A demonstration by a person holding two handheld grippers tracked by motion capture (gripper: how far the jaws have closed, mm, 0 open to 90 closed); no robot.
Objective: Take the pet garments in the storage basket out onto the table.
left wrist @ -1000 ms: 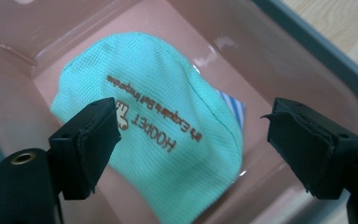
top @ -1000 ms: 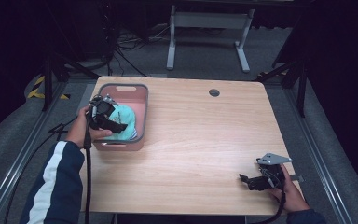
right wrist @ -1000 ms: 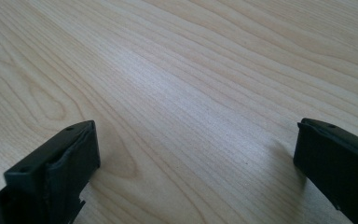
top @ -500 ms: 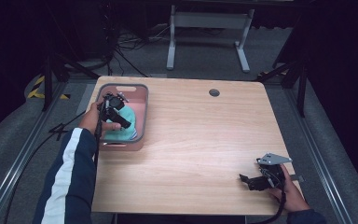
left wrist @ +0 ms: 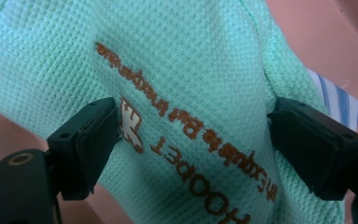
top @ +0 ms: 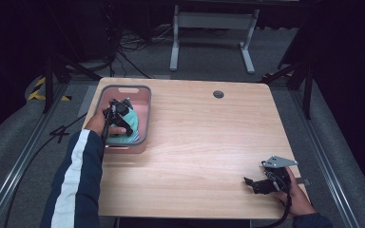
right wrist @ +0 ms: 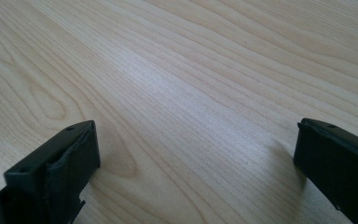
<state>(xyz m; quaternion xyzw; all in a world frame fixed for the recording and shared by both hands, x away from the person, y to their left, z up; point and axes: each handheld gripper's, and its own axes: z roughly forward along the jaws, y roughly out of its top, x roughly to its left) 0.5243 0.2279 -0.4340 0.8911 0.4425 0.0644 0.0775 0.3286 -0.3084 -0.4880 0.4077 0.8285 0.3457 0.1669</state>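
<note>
High view, table [top: 195, 142]: a light wooden top is carrying a pink bin [top: 145, 102] at its far left corner; a round dark hole [top: 218, 94] is sitting near the far edge, well to the right of the bin.
High view, left gripper [top: 116, 114]: a person's left hand [top: 97, 124], in a dark sleeve with a white stripe [top: 71, 185], is holding it down inside the bin, over the mint-green cloth [top: 132, 121].
High view, right gripper [top: 261, 183]: it is lying low over the table's near right corner, well apart from the bin, held by the right hand [top: 297, 197]; its grey plate [top: 278, 161] is facing up.
Left gripper view, jaws: they are standing wide apart, one at each side of the cloth [left wrist: 186, 93], close against it; whether they are pressing it cannot be told.
Left gripper view, cloth: the waffle-weave fabric with brown lettering is lying on the bin's pink floor [left wrist: 307, 28]; a blue-striped white cloth [left wrist: 338, 100] is peeking out from under its right edge.
Right gripper view, jaws: they are spread wide with bare wood grain [right wrist: 191, 93] between them, just above the table, far from the bin.
</note>
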